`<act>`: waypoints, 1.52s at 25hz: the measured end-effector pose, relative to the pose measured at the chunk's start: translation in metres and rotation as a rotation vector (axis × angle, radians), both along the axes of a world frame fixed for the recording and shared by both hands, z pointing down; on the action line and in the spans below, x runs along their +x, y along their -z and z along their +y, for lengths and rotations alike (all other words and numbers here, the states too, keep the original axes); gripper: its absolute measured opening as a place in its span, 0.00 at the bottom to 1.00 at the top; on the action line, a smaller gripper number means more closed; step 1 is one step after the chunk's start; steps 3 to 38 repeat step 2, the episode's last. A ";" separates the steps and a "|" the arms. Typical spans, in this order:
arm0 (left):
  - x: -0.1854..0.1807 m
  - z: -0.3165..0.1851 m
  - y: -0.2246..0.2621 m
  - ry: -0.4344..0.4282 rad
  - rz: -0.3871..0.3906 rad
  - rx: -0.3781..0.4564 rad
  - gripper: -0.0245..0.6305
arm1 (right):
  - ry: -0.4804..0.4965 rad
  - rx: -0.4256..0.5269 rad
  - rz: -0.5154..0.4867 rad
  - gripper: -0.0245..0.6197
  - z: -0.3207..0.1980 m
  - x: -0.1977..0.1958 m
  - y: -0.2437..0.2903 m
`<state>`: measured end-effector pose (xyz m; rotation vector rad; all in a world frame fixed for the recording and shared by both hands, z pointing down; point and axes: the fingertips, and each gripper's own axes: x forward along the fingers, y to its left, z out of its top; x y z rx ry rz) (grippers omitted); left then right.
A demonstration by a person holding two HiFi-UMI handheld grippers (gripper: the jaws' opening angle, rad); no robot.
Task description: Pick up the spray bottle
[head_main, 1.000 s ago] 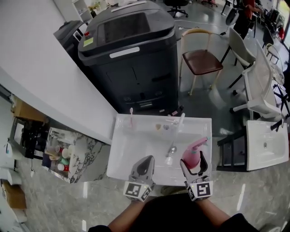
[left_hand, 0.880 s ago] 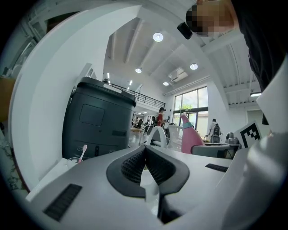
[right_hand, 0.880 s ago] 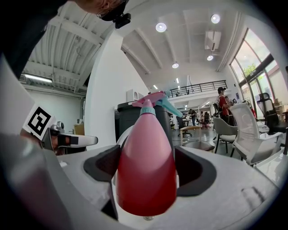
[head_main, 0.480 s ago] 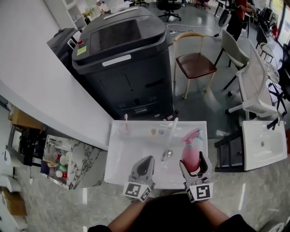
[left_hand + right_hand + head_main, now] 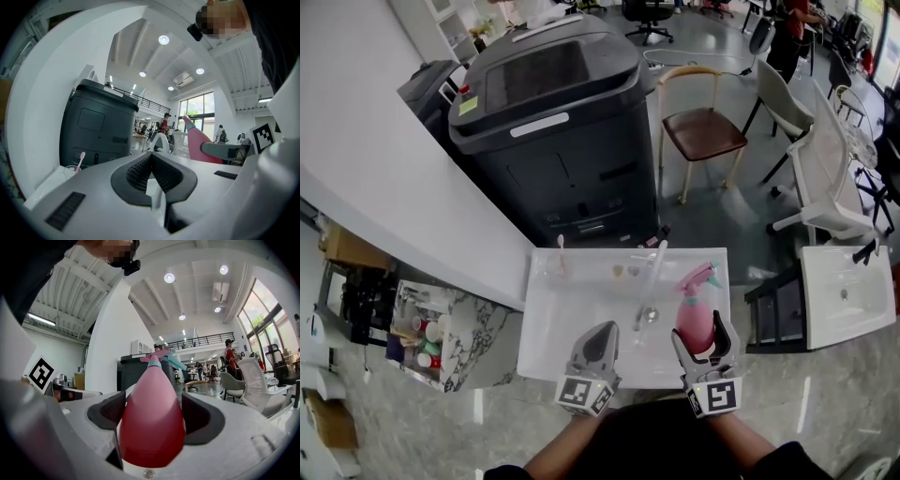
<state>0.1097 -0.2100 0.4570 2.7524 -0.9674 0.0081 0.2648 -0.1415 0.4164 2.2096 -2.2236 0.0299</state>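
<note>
My right gripper [image 5: 705, 343] is shut on the pink spray bottle [image 5: 695, 322] and holds it upright above the right side of the white sink [image 5: 572, 328]. In the right gripper view the bottle [image 5: 152, 399] fills the gap of the right gripper [image 5: 153, 417], both dark pads [image 5: 107, 411] press its sides, and its pink and teal spray head points away. The left gripper [image 5: 599, 345] hovers over the sink's near edge, shut and empty. Its pads [image 5: 140, 169] meet in the left gripper view, where the bottle [image 5: 200, 146] shows to the right.
A faucet [image 5: 651, 279] rises at the sink's back middle, and a pink toothbrush [image 5: 561, 251] stands at the back left. Behind the sink are a big black machine [image 5: 553, 112] and a brown-seated chair [image 5: 703, 131]. A second white basin [image 5: 848, 295] lies right, a cluttered shelf [image 5: 420, 339] left.
The right gripper has lifted the spray bottle a little higher over the sink. The left gripper has stayed where it was.
</note>
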 end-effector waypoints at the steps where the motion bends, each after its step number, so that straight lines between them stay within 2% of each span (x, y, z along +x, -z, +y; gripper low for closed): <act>1: 0.000 0.000 0.000 0.002 0.000 0.000 0.06 | 0.002 0.003 0.002 0.61 0.000 0.000 0.000; 38: -0.001 0.000 -0.001 0.005 0.001 -0.001 0.06 | 0.003 0.006 0.004 0.61 -0.001 0.000 0.001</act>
